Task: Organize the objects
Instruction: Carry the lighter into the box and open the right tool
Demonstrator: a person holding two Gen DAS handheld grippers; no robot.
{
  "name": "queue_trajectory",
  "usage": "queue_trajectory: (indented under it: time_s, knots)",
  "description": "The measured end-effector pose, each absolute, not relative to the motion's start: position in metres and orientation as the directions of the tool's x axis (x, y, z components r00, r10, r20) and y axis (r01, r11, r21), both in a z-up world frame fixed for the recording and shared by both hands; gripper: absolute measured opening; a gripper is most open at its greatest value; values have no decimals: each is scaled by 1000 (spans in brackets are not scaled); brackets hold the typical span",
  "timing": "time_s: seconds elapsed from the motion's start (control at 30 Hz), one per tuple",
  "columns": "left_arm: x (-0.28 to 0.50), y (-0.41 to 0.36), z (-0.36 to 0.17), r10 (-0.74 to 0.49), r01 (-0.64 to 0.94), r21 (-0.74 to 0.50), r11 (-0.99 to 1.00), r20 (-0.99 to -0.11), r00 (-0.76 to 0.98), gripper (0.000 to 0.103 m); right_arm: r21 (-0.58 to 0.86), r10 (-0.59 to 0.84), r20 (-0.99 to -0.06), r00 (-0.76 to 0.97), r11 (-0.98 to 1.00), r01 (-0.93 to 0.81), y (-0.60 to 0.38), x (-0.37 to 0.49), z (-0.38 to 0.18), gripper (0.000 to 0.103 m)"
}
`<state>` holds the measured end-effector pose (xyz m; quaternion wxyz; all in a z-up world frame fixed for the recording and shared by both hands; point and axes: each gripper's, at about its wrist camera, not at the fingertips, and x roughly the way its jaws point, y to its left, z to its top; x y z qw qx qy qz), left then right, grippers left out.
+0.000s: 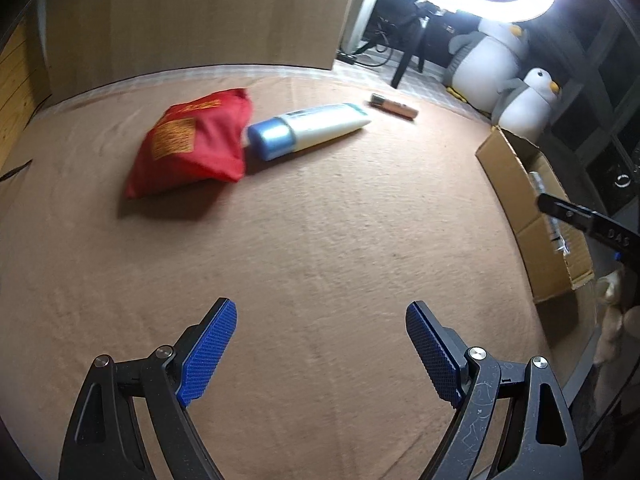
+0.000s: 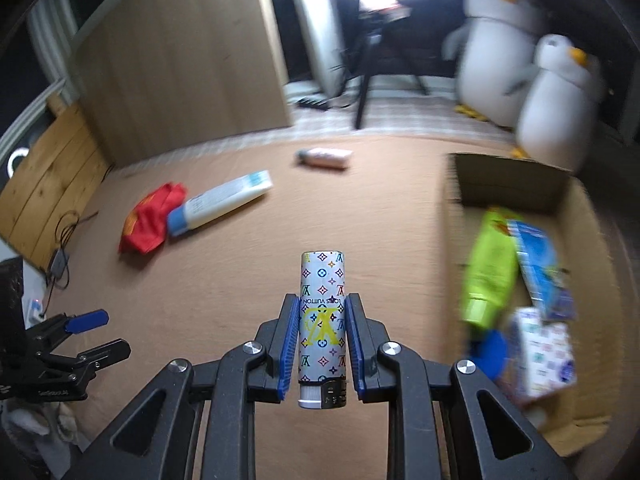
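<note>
My right gripper [image 2: 322, 304] is shut on a white patterned lighter [image 2: 322, 320] and holds it above the brown cloth, left of the cardboard box [image 2: 516, 184]. My left gripper [image 1: 321, 314] is open and empty, low over the cloth; it also shows in the right wrist view [image 2: 98, 334]. On the cloth lie a red pouch [image 1: 192, 144], a white tube with a blue cap [image 1: 308, 128] touching it, and a small pink tube [image 1: 394, 107] farther back. The pouch [image 2: 150, 222], the white tube [image 2: 220, 202] and the pink tube [image 2: 326, 157] also show in the right wrist view.
The box [image 1: 516, 176] holds a green bottle [image 2: 488, 268], a blue packet [image 2: 540, 264] and a white patterned pack [image 2: 544, 352]. Two plush penguins [image 2: 556, 96] stand behind it. A wooden panel [image 1: 200, 12], a tripod [image 2: 368, 76] and a ring light are at the back.
</note>
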<state>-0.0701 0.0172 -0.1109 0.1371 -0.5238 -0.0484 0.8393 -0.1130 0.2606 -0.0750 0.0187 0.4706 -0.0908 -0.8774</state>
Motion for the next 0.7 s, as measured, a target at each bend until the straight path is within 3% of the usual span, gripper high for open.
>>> queue_trajectory:
  time_s: [0.4,0.7]
  knots:
    - [-79,52,-109,294,-231,-215,-949,-868,-401,89,149,-1,-840,-543,-962,-228,340,-85,-87,21]
    - [-79,58,-105,289,-248,-200,-948,-866,-409,89,155,16,-836,-549,-952,-263,352,-74,-89,23]
